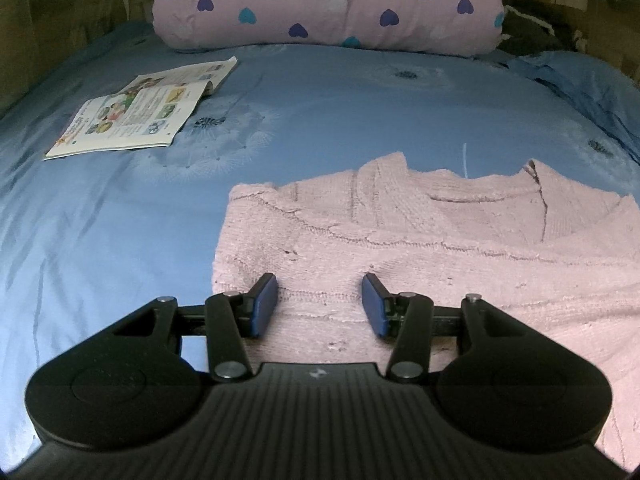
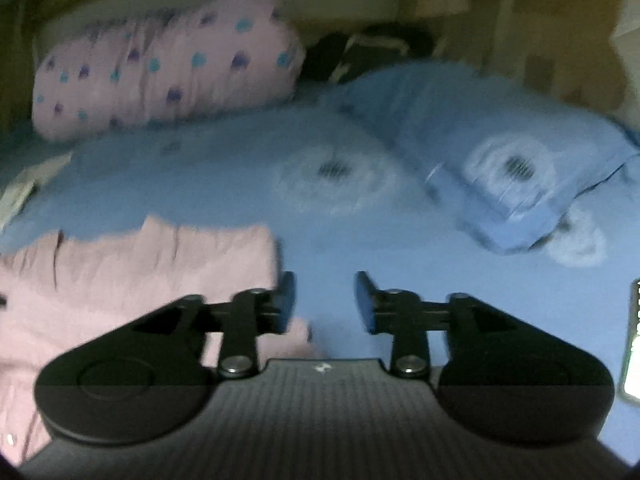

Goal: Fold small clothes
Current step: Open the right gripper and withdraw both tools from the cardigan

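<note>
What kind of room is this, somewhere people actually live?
Most likely a bedroom in a home. The work surface is a bed with a blue sheet, a rolled pink quilt with hearts lies at its head, and a blue pillow sits to one side. An open picture book lies there too.

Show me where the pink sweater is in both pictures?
Left wrist view: the pink sweater fills the lower right, spread on the blue bedsheet, just beyond the gripper.
Right wrist view: the sweater lies at the lower left, blurred.
Shared landmark: the pink heart-print pillow at the far end of the bed.
</note>
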Demonstrator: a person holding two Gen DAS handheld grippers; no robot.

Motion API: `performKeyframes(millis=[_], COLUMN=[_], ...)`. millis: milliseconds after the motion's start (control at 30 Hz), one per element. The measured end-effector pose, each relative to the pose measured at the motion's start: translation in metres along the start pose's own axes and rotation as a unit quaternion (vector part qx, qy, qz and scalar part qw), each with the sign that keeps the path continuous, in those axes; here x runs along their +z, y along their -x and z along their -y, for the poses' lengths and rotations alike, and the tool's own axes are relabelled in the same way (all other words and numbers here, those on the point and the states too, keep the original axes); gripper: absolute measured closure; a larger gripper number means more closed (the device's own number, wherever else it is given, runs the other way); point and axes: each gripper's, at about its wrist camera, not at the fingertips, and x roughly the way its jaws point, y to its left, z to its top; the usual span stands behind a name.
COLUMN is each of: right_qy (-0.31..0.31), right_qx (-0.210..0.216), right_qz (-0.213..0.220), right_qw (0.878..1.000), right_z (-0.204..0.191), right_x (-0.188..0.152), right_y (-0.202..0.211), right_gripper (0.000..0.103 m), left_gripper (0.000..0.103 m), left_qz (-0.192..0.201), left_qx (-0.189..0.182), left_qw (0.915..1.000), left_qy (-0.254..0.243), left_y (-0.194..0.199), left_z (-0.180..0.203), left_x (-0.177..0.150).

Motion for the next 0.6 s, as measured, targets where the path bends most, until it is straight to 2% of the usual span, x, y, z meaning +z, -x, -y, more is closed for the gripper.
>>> performKeyframes(millis=[67, 167, 233, 300, 367, 467, 567, 600], right_qy=[-0.016, 0.011, 0.05, 0.094, 0.133, 0.189, 0.19, 0.179], right_qx=[0.014, 0.077, 0.127, 0.167, 0.183, 0.173, 0.205, 0.214], right_qz=[0.026, 0.03, 0.011, -0.037, -0.071, -0.094, -0.115, -0.121], right_qw=[0.999, 0.997, 0.991, 0.981, 0.971, 0.962, 0.953, 0.953], right_z=[0.002, -0.012, -0.026, -0.04, -0.05, -0.058, -0.059, -0.059], right_x=[0.008, 0.021, 0.019, 0.01, 0.0, -0.014, -0.016, -0.013], right_y=[0.0, -0.012, -0.023, -0.038, -0.048, -0.058, -0.053, -0.052], right_gripper=[0.046, 0.047, 0.049, 0.049, 0.049, 0.049, 0.09, 0.09], left_gripper=[0.049, 0.049, 0.049, 0.049, 0.049, 0.049, 0.049, 0.049], left_qz=[-0.002, -0.006, -0.006, -0.004, -0.002, 0.0, -0.001, -0.002], left_qx=[0.001, -0.002, -0.006, -0.01, -0.015, -0.021, -0.025, -0.024], left_qw=[1.0, 1.0, 1.0, 0.9999, 0.9998, 0.9997, 0.9995, 0.9995], left_qy=[-0.002, -0.001, -0.004, -0.008, -0.013, -0.015, -0.018, -0.019], left_y=[0.001, 0.005, 0.008, 0.011, 0.014, 0.018, 0.019, 0.019], left_z=[0.001, 0.001, 0.0, -0.001, -0.002, -0.006, -0.01, -0.011], left_x=[0.001, 0.001, 0.001, -0.001, -0.002, -0.005, -0.007, -0.007])
